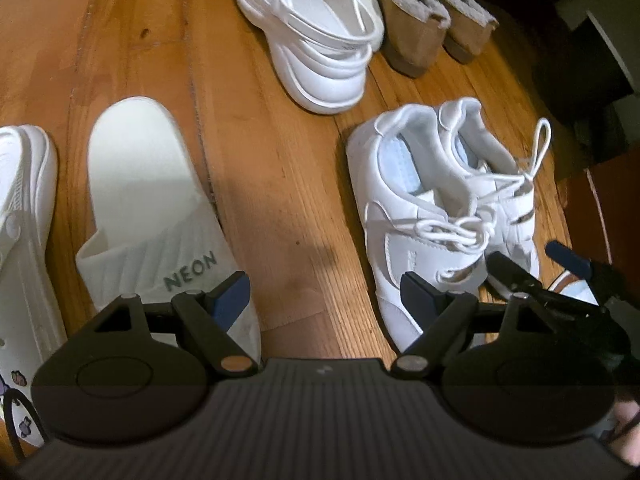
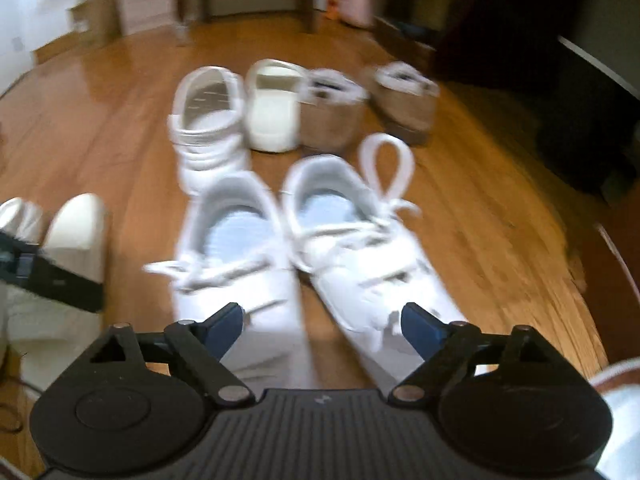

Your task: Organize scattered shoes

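Blue-padded fingers of the left gripper (image 1: 326, 294) stand wide apart at the bottom of the left wrist view, holding nothing, with bare wooden floor (image 1: 280, 200) showing between them. At lower left, a white slide sandal (image 1: 148, 200) marked NEON lies just beside the left finger, and a white clog (image 1: 20, 240) with small charms sits at the frame's left edge. Right of centre, a pair of white lace-up sneakers (image 1: 440, 200) stands side by side, touching, the laces loose. Along the top edge, a white strapped clog (image 1: 320, 40) rests next to two tan fleece-lined slippers (image 1: 432, 24). The right gripper (image 1: 560, 272) reaches in at lower right, beside the sneakers' toes.

From the right wrist view, blurred by motion, the right gripper (image 2: 322, 322) is likewise spread wide and empty, the sneaker pair (image 2: 304, 248) lying directly ahead between its fingers. Beyond them, at upper centre, the strapped clog (image 2: 208, 116), a cream slide (image 2: 272, 116) and the tan slippers (image 2: 368, 108) form a row. The left gripper (image 2: 60, 276) crosses the left edge.
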